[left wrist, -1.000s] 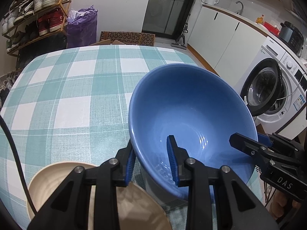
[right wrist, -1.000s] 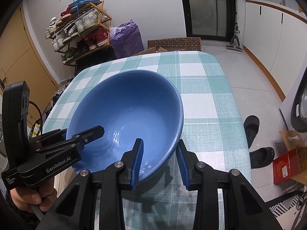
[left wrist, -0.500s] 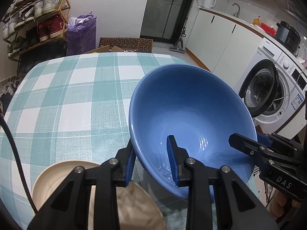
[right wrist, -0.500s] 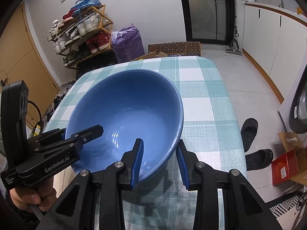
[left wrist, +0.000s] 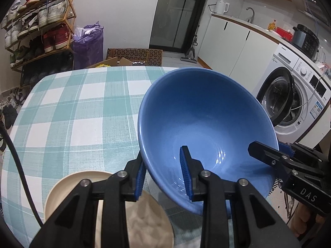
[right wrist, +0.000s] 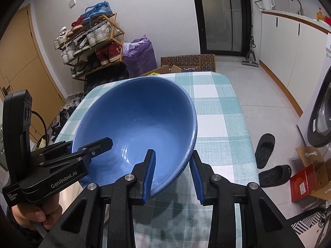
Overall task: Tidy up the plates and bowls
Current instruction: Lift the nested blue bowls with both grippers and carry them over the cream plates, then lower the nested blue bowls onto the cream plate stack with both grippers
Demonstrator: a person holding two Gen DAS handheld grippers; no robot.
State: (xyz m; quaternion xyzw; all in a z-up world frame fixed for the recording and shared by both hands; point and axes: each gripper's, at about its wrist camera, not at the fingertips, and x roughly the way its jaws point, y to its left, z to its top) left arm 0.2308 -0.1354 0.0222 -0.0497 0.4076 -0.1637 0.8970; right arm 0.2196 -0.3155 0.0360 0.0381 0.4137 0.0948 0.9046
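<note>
A large blue bowl is held in the air above the checked tablecloth, tilted. My left gripper is shut on its near left rim, one finger inside and one outside. My right gripper is shut on its right rim, as the right wrist view of the bowl shows. Each gripper appears in the other's view: the right gripper and the left gripper. A beige plate lies on the table under my left gripper, partly hidden by it.
The table's right edge drops to the floor with black slippers. A washing machine stands to the right. A shoe rack, a purple bag and cardboard boxes stand beyond the far edge.
Both grippers have lifted the blue bowl higher off the table, still gripped on both rims. More of the room beyond the table now shows.
</note>
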